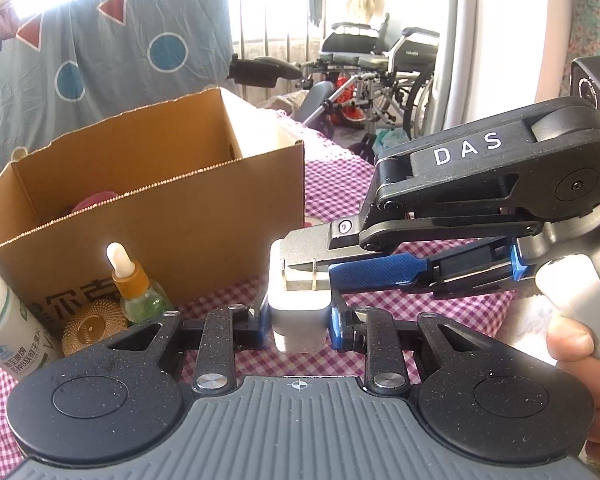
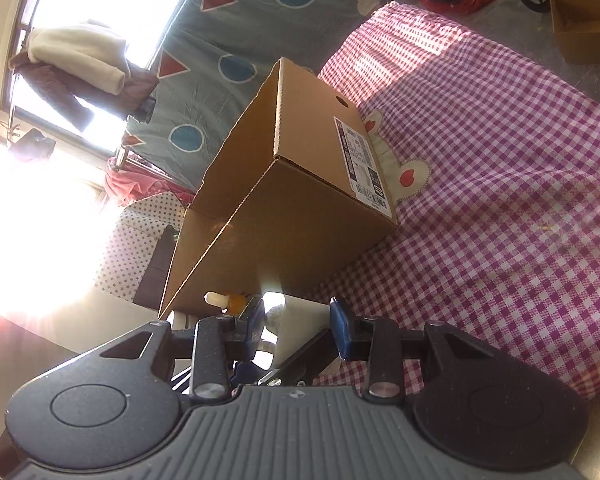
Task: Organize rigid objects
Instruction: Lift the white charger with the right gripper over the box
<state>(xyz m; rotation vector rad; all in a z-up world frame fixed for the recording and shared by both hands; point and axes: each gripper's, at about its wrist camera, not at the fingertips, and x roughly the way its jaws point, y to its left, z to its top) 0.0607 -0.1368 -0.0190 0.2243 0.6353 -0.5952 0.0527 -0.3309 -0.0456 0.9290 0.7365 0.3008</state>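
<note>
My left gripper (image 1: 299, 322) is shut on a white power adapter (image 1: 298, 320) just above the checked cloth. My right gripper (image 1: 308, 266) reaches in from the right and its fingers close on the adapter's upper end with the metal prongs. In the right wrist view the right gripper (image 2: 298, 320) holds the white adapter (image 2: 296, 316) between its blue pads. An open cardboard box (image 1: 148, 200) stands just behind and left; it also shows in the right wrist view (image 2: 296, 200).
A dropper bottle (image 1: 140, 284), a white bottle (image 1: 4, 320) and a gold coil (image 1: 92, 326) stand in front of the box. A pink-checked cloth (image 2: 500, 200) covers the surface. A wheelchair (image 1: 380, 76) stands behind. A second box (image 2: 588, 24) is on the floor.
</note>
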